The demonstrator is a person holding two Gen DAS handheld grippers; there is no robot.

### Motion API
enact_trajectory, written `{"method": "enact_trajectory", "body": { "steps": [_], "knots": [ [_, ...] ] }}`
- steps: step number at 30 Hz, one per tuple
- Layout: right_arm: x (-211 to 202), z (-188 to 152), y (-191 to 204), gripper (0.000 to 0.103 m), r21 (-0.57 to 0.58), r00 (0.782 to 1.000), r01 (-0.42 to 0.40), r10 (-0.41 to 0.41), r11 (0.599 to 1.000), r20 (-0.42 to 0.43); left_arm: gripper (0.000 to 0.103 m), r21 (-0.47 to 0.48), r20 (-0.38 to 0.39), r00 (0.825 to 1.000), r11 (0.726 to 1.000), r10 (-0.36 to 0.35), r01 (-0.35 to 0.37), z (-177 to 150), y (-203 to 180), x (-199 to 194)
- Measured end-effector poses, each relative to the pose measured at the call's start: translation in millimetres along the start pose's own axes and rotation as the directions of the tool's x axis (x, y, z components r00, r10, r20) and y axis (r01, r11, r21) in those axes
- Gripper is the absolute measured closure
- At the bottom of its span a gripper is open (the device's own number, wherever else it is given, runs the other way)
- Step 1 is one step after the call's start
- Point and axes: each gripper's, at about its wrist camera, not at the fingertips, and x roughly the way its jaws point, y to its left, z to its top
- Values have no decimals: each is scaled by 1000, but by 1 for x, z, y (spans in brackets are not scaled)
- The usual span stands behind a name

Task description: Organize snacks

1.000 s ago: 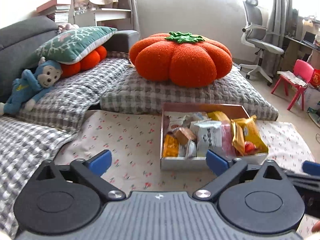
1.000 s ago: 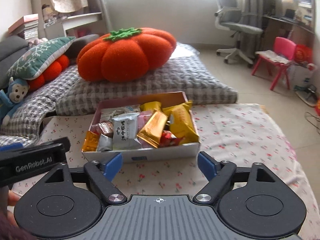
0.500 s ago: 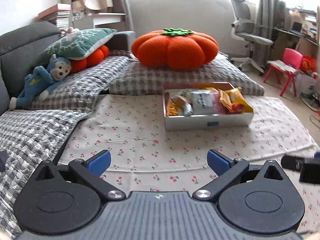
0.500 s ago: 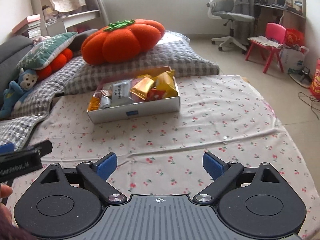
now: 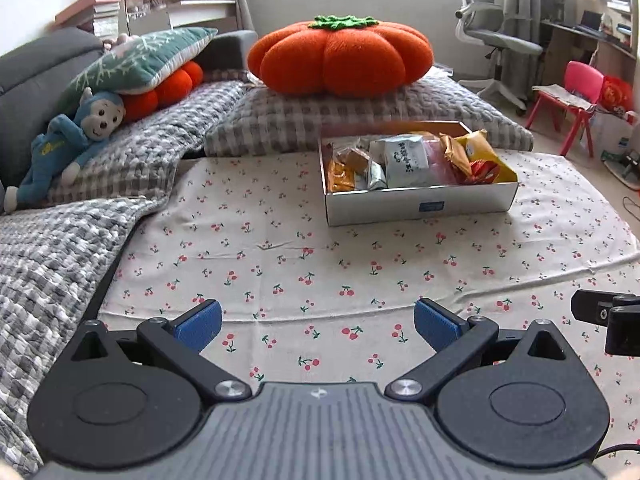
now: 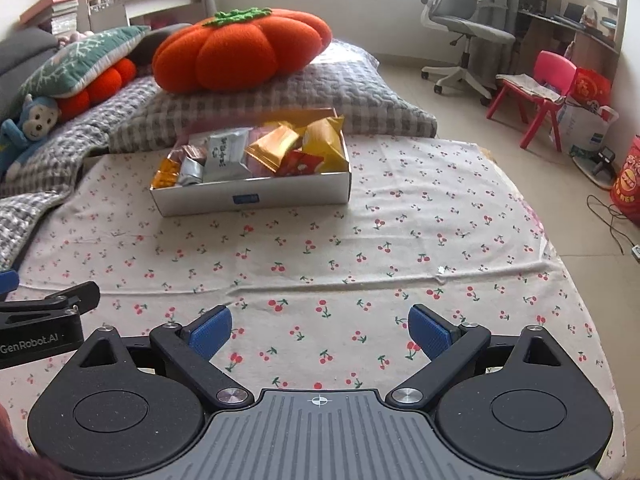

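Left gripper (image 5: 316,320): we hold the fingers wide apart, empty, now pulled back from the box.
Right gripper (image 6: 320,328): likewise spread, nothing between the pads.
Cherry-print cloth (image 6: 360,248): more of it now lies ahead of us.
Snack box (image 5: 420,204): sits well apart, packets (image 5: 404,156) inside; we judge the sorting finished.

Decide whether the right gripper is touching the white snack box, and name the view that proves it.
Apart. The right wrist view shows the right gripper open and empty, with a wide stretch of cherry-print cloth lying between its fingertips and the snack box.
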Motion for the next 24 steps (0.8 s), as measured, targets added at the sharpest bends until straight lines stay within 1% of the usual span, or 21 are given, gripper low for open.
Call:
{"method": "enact_trajectory", "body": {
  "steps": [6, 8, 11, 15, 18, 24],
  "knots": [
    [11, 2, 5, 6, -15, 1000, 3, -4, 1000, -20, 0, -32, -36, 999, 999, -29, 28, 1, 1, 11],
    [14, 2, 5, 6, -20, 1000, 7, -7, 1000, -23, 0, -48, -51, 997, 998, -50, 47, 2, 2, 15],
    [15, 2, 4, 6, -16, 1000, 8, -8, 1000, -25, 0, -73, -48, 996, 995, -78, 74, 4, 4, 16],
    [17, 3, 2, 6, -1, 999, 14, -14, 1000, -33, 0, -54, -39, 996, 996, -75, 73, 3, -1, 14],
    [18, 3, 2, 6, -1, 999, 21, -21, 1000, -39, 0, -41, -48, 996, 996, -81, 79, 3, -3, 15],
    [16, 2, 1, 6, -10, 999, 23, -23, 1000, -33, 0, -39, -47, 995, 996, -86, 84, 3, -3, 14]
  ]
}}
